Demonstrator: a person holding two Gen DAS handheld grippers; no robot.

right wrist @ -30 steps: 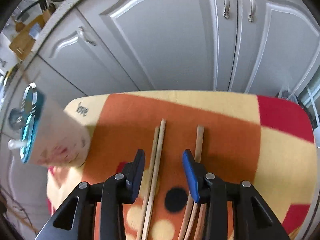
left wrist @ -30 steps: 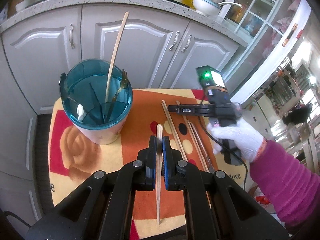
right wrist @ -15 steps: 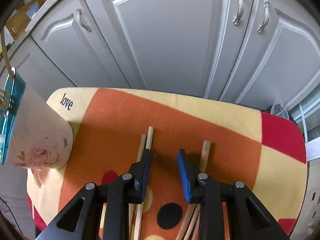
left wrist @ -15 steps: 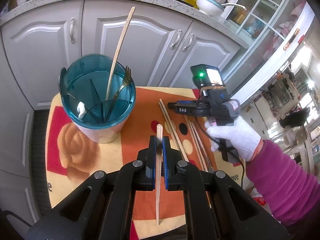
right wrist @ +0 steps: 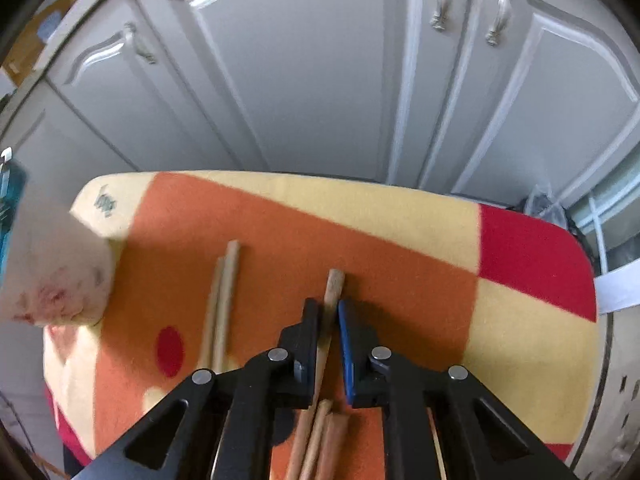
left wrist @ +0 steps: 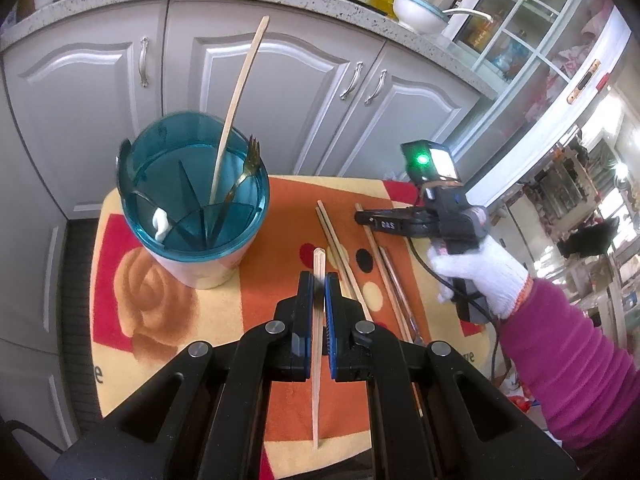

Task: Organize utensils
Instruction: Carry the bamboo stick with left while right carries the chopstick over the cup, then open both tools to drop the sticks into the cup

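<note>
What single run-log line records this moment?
left gripper: shut on chopstick | right gripper: jaws just closed on brown chopstick | holder: untouched

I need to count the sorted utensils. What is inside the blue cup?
Inside the blue cup stand one long chopstick, a fork with its tines up, and a white-tipped handle. Dark dividers split the cup; its bottom is hard to see.

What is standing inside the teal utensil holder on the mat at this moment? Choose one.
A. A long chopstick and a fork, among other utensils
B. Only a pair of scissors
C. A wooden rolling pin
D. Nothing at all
A: in the left wrist view, a long pale chopstick and a fork lean up out of the teal holder.
</note>
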